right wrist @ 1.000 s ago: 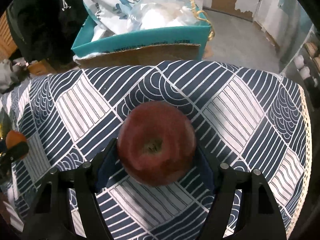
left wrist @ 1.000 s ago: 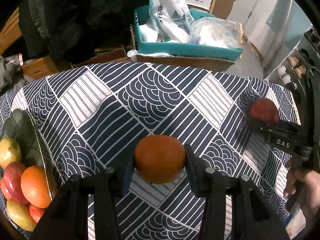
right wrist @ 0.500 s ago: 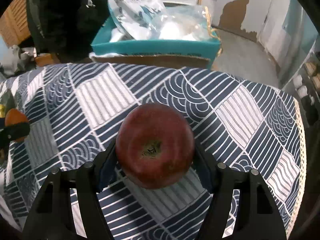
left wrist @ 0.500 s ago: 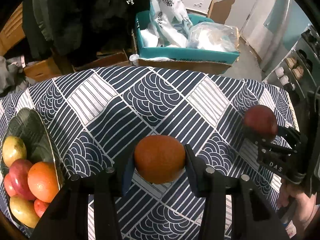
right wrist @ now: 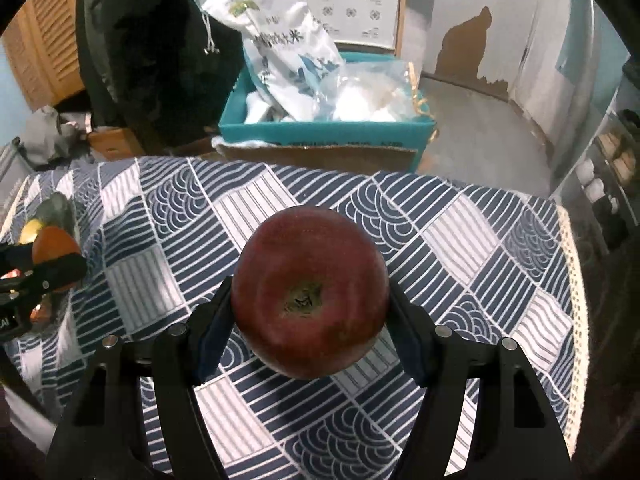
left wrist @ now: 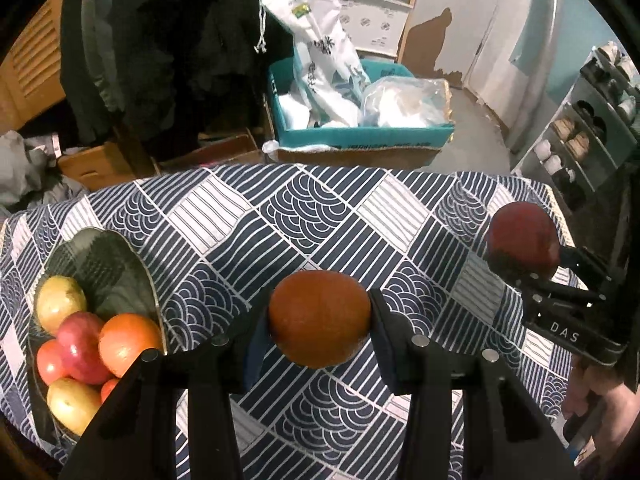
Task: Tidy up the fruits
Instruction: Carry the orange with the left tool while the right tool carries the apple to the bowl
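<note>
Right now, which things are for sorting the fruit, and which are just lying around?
For the job:
- orange, held in the left tongs
- red apple, held in the right tongs
- plate with fruit already on it

Just lying around:
- teal box behind the table
- white bags inside it
- shoe rack

Beyond the table's patterned cloth point(left wrist: 304, 216), a teal box point(right wrist: 324, 132) of bags sits on grey floor point(right wrist: 480, 128); a shelf rack point(left wrist: 588, 136) (right side) meets peeling white wall point(right wrist: 504, 40).
</note>
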`<action>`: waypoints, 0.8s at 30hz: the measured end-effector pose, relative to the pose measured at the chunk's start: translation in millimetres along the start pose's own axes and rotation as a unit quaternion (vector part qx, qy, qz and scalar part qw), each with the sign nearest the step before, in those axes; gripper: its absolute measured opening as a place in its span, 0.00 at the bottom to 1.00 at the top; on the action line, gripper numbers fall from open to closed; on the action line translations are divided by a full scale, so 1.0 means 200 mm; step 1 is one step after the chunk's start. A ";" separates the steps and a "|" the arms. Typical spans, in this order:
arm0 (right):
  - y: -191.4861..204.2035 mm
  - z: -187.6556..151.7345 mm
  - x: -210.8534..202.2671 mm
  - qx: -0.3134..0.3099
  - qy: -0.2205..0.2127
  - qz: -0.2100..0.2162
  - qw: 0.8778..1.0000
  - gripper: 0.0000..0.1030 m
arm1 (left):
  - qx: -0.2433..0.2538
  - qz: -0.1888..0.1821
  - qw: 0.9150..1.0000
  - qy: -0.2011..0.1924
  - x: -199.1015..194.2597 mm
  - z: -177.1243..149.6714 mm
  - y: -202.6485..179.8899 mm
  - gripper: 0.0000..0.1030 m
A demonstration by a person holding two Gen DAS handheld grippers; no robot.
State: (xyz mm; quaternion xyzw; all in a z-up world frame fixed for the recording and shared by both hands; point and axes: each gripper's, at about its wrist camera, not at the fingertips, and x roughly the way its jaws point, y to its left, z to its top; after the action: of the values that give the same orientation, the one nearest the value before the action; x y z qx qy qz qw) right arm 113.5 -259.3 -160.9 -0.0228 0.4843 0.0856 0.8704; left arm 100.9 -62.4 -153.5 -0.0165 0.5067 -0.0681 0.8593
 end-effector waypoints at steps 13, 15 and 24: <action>0.14 0.06 -0.32 -0.018 -0.039 0.010 0.999 0.69 | 0.009 -0.005 0.999 -0.040 -0.28 -0.01 0.00 0.46; 0.16 0.07 -0.36 -0.019 -0.044 0.014 0.999 0.69 | 0.014 -0.004 0.999 -0.047 -0.32 -0.01 0.00 0.46; 0.23 0.09 -0.52 -0.011 -0.067 0.029 0.997 0.69 | 0.018 0.003 0.998 -0.066 -0.45 -0.03 0.03 0.46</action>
State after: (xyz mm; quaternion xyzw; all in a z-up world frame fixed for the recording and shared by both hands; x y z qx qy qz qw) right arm 66.6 -226.0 -61.4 -0.0129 0.4241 0.1176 0.8979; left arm 53.5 -43.5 -79.9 -0.0042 0.4476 -0.0737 0.8912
